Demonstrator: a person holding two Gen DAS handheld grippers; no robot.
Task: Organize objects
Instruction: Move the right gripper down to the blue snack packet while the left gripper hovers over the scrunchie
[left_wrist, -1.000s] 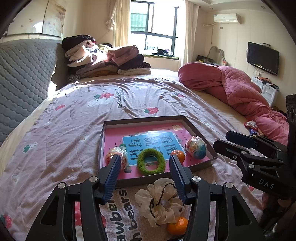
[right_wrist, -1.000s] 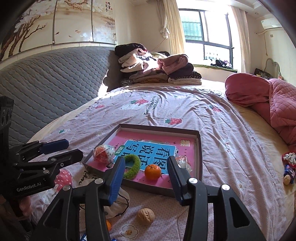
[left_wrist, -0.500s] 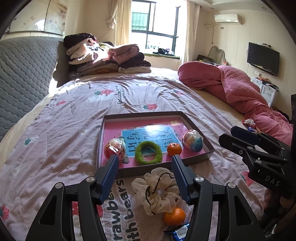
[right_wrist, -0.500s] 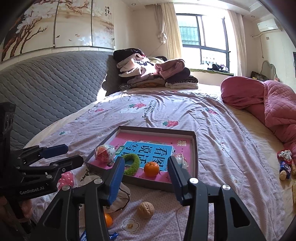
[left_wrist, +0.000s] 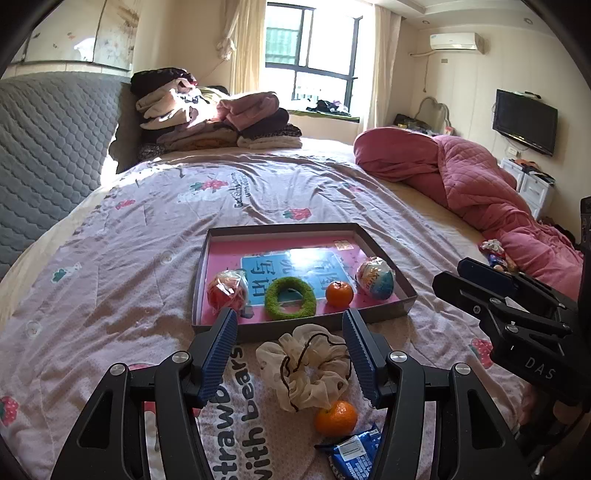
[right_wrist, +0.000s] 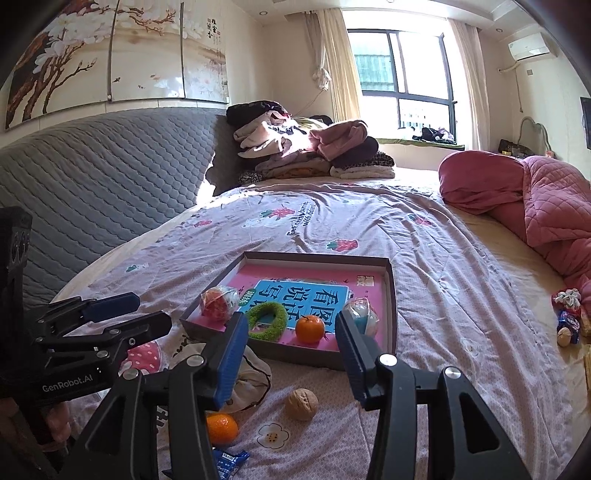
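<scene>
Cream scrunchie (left_wrist: 308, 363) on the bed (left_wrist: 110, 266) between the left gripper's (left_wrist: 290, 347) just-widened, empty jaws, tangerine (left_wrist: 335, 417) touching it, tray (left_wrist: 400, 299) just beyond, right gripper (right_wrist: 290, 349) jaws apart, empty, walnut (right_wrist: 301, 403) below.

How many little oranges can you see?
2. One orange sits inside the box, beside the green ring. The other orange lies on the bedspread, touching the cream scrunchie. More could be hidden.
</scene>
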